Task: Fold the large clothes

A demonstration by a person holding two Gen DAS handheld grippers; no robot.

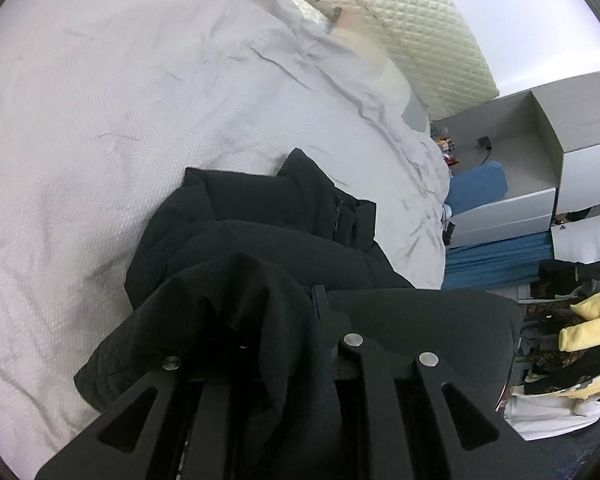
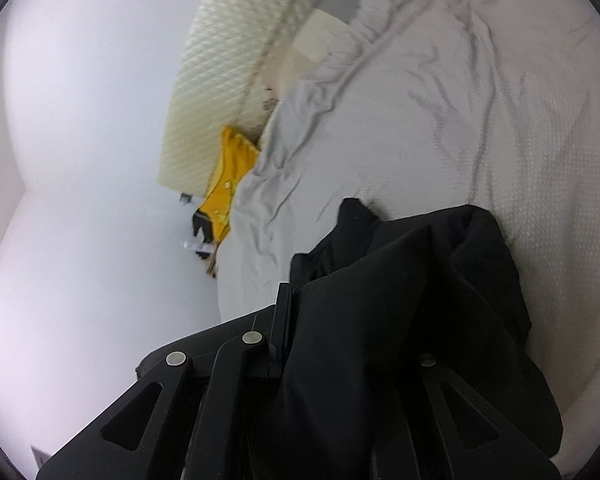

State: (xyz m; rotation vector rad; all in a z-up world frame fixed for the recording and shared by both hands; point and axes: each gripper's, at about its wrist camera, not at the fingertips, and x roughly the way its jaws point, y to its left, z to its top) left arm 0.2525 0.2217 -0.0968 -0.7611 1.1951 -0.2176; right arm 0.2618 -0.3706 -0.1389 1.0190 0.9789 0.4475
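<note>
A large black jacket point(image 1: 260, 220) lies bunched on a bed covered with a light grey sheet point(image 1: 120, 120). My left gripper point(image 1: 296, 308) is shut on a fold of the black jacket, and the cloth drapes over its left finger and hides it. In the right wrist view my right gripper point(image 2: 300, 312) is shut on another edge of the same black jacket point(image 2: 420, 280), whose cloth covers the right finger. The rest of the jacket hangs forward from both grippers onto the grey sheet point(image 2: 380, 120).
A cream quilted headboard point(image 1: 420, 20) stands at the bed's far end. A yellow garment point(image 2: 228, 184) lies by the pillow end. White drawers point(image 1: 520, 184) with blue cloth and a pile of yellow and dark clothes point(image 1: 572, 332) are to the right of the bed.
</note>
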